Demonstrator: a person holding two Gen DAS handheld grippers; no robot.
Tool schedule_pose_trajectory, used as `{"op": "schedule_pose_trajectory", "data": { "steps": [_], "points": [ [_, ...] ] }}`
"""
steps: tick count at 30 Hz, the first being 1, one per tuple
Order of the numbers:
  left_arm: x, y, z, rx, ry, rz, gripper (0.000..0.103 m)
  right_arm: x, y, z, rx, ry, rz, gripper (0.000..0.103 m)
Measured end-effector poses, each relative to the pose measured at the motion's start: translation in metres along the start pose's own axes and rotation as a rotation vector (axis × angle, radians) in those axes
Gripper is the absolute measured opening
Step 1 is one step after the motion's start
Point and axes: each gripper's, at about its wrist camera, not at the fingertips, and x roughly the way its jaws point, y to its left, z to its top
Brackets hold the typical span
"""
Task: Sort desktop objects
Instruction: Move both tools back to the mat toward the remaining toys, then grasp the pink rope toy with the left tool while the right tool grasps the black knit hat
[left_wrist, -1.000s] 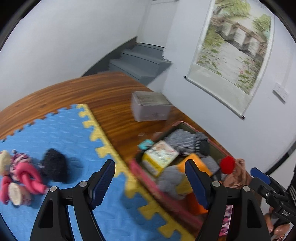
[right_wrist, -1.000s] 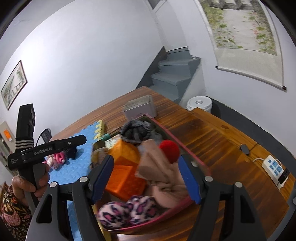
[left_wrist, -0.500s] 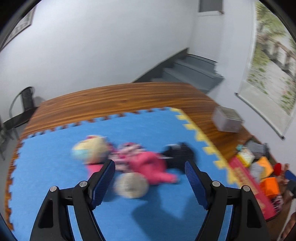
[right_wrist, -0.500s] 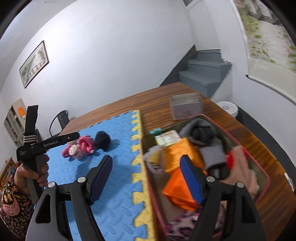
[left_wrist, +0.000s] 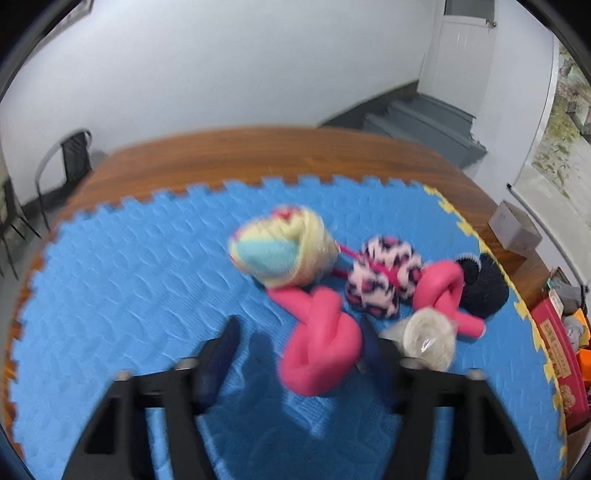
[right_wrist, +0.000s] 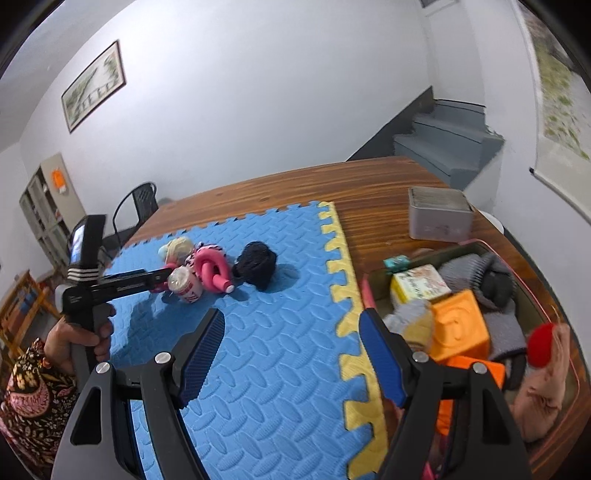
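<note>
Blue foam mat (left_wrist: 110, 295) spread over a wooden table (left_wrist: 258, 155), a cluster of small soft items near its middle. Far left in the right wrist view: a hand (right_wrist: 79, 338) gripping the handle of the left gripper (left_wrist: 299, 345), fingers reaching into the cluster. Jaws closing around a knotted pink foam roller (left_wrist: 319, 349), right finger hidden behind it; whether the pads already press, impossible to tell through the blur. Just behind the knot, a pastel plush ball (left_wrist: 280, 254) and a pink leopard-print pouch (left_wrist: 382, 280); beside it, a wrapped pale can (left_wrist: 430, 338), a second pink knot (left_wrist: 445, 291) and a black yarn ball (left_wrist: 482, 290).

Likely trouble: a spongy knot squeezing out sideways as the jaws shut; the can, lying close against the right finger, nudged and rolling away; a thin pink cord (left_wrist: 345, 251) by the pouch snagging and dragging neighbours along.

Further right, right gripper (right_wrist: 291, 347) hovering wide apart and empty over the mat's yellow edge (right_wrist: 347, 295). Rightmost, a red-rimmed tray (right_wrist: 570, 387) already crowded with orange blocks, a small box and knitwear; risk of the next item perching on the heap and tumbling out.
</note>
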Motion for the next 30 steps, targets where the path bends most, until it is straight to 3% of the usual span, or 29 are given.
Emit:
{"op": "schedule_pose_trajectory", "data": {
  "steps": [3, 5, 14, 20, 28, 30],
  "points": [
    [0.000, 0.000, -0.003, -0.007, 0.010, -0.007, 0.030, 0.013, 0.009, 0.006, -0.022, 0.021, 0.006, 0.079],
    [-0.007, 0.003, -0.003, -0.037, -0.001, -0.027, 0.028, 0.027, 0.012, 0.014, -0.016, 0.044, 0.020, 0.079],
    [-0.050, 0.007, 0.003, -0.079, -0.113, -0.036, 0.028, 0.100, 0.014, 0.052, 0.092, 0.149, 0.045, 0.079],
    [-0.065, 0.004, 0.005, -0.081, -0.146, -0.058, 0.028, 0.151, 0.009, 0.061, 0.166, 0.218, 0.038, 0.077],
    [-0.064, 0.003, 0.001, -0.079, -0.125, -0.054, 0.028, 0.183, 0.018, 0.050, 0.153, 0.286, 0.097, 0.042],
    [-0.064, 0.002, -0.001, -0.072, -0.123, -0.056, 0.028, 0.172, 0.020, 0.050, 0.131, 0.265, 0.091, 0.041]
  ]
}}
